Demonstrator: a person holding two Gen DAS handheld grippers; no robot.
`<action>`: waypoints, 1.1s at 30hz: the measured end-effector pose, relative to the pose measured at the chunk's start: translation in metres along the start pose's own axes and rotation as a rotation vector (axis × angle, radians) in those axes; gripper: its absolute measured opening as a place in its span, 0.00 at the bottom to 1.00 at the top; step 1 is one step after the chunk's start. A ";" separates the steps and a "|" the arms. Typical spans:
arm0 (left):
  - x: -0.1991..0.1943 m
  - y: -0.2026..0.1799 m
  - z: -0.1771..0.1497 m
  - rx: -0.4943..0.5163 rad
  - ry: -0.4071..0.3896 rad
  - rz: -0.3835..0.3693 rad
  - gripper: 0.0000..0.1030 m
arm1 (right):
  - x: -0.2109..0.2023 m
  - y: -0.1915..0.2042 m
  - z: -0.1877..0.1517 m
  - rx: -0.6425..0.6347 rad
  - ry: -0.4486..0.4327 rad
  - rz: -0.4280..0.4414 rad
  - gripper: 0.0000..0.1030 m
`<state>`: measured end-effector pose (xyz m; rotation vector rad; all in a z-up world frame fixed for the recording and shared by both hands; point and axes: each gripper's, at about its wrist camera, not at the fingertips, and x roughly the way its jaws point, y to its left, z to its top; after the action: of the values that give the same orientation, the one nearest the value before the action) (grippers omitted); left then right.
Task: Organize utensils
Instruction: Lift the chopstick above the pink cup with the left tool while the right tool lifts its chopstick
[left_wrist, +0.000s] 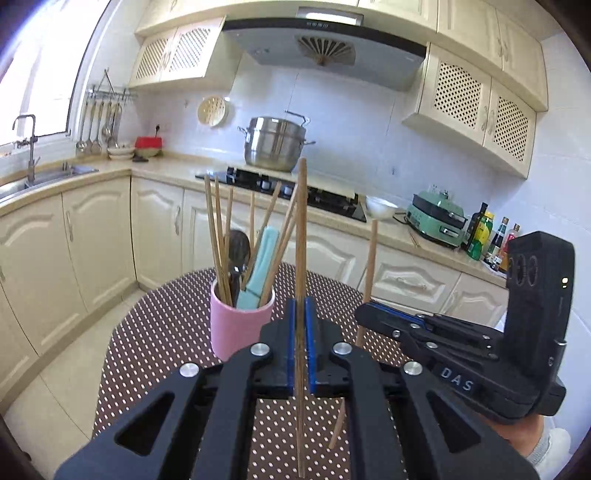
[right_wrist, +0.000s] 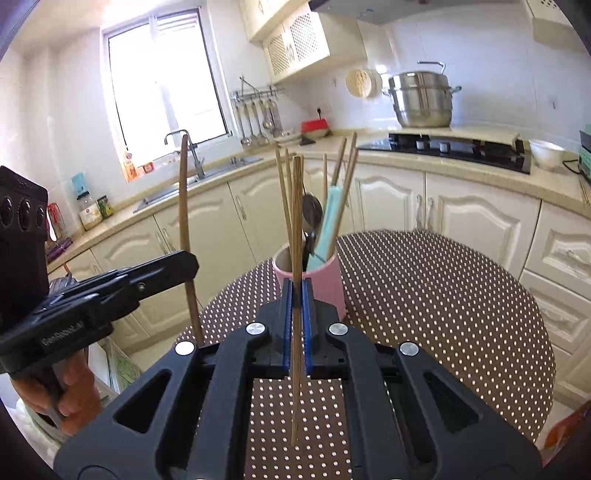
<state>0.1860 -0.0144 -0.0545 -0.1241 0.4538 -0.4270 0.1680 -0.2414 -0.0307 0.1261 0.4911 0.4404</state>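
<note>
A: Chopsticks first: where do they sit?

B: Most stand in the pink cup (left_wrist: 242, 325), leaning apart, together with a dark spoon (left_wrist: 238, 247) and a pale turquoise utensil (left_wrist: 260, 269). Two more are out of the cup, one in each hand-held gripper.

A: What is the cup standing on?

B: A round counter (right_wrist: 443, 295) under a brown cloth with white dots. Behind the cup runs a kitchen worktop with cream cabinets, a black hob (left_wrist: 288, 190) and a steel steamer pot (left_wrist: 275, 146). Left of the pot, beyond the cup, is a sink (left_wrist: 48, 177) with a tap by the window. Right of the pot are a white bowl (left_wrist: 380, 208), a green appliance (left_wrist: 437, 218) and several bottles (left_wrist: 487, 236).

A: And the left hand-held gripper (left_wrist: 300, 306)?

B: Its blue pads are pressed together on one wooden chopstick (left_wrist: 301, 236), held upright just right of the cup and nearer the camera.

A: The right hand-held gripper (right_wrist: 296, 291)?

B: Also clamped, on a second chopstick (right_wrist: 296, 206), upright directly in front of the cup. From the left wrist view it stands to the right of the cup, and a hand (right_wrist: 70, 387) shows under the left one's handle in the right wrist view.
</note>
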 end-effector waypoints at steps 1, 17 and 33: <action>0.000 0.000 0.002 0.004 -0.009 0.008 0.05 | -0.002 0.002 0.005 -0.005 -0.021 -0.002 0.05; -0.002 0.016 0.059 0.012 -0.353 0.078 0.05 | 0.003 0.005 0.060 -0.039 -0.256 -0.004 0.05; 0.055 0.039 0.065 -0.010 -0.462 0.166 0.05 | 0.046 0.002 0.076 -0.045 -0.372 -0.017 0.05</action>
<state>0.2743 -0.0007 -0.0261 -0.1881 0.0105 -0.2212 0.2396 -0.2206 0.0164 0.1569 0.1162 0.4000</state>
